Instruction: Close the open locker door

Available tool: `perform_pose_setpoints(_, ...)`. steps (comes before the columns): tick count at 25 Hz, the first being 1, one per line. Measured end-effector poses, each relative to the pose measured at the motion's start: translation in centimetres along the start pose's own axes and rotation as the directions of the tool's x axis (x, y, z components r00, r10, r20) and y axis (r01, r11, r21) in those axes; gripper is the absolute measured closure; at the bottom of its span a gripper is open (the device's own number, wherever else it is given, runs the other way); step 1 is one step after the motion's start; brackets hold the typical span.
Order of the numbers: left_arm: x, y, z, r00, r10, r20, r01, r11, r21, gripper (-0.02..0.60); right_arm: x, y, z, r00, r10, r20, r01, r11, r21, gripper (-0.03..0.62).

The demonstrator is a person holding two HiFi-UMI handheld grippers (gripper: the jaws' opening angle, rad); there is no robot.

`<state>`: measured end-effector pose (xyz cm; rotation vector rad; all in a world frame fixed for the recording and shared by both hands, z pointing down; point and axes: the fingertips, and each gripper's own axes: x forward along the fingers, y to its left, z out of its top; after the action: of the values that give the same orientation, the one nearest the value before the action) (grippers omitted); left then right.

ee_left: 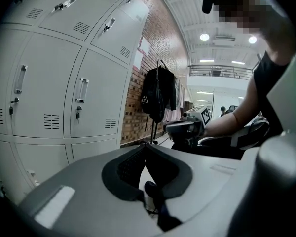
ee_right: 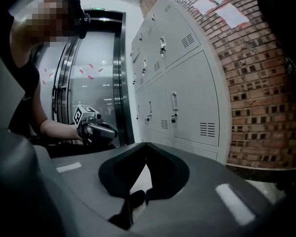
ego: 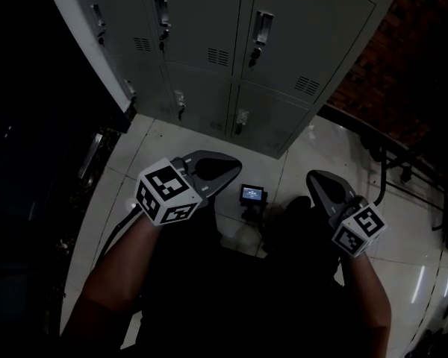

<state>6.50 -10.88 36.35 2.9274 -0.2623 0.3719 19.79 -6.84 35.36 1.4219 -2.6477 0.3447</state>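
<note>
Looks done, with every door in view on the lockers [ego: 231, 58] shut, left gripper [ego: 231, 164] and right gripper [ego: 315, 177] hanging clear, fingers [ee_left: 84, 181] together, empty.

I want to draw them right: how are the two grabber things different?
The left gripper angles rightward and the right gripper angles leftward, so they lean toward each other. In the head view the left gripper looks bigger than the right gripper, so it is probably held closer to the camera. Both are grey, shut and empty.
</note>
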Motion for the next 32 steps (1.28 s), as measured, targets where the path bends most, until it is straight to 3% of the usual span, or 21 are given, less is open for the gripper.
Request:
perform_pose_setpoints(10, -0.05, 0.44, -0.44, 1.0, 0.016, -0.025, -0.016, 1.0, -0.002, 0.569, 0.19, 0.59, -0.43, 0.999, 0.047, -0.007, -0.047, 0.999, -0.015, 0.592)
perform_pose_setpoints(32, -0.45, 0.72, -0.67, 0.999, 0.035, -0.04, -0.035, 0.999, 0.004, 0.569, 0.19, 0.45, -0.34, 0.999, 0.053, 0.001, -0.053, 0.999, -0.001, 0.592)
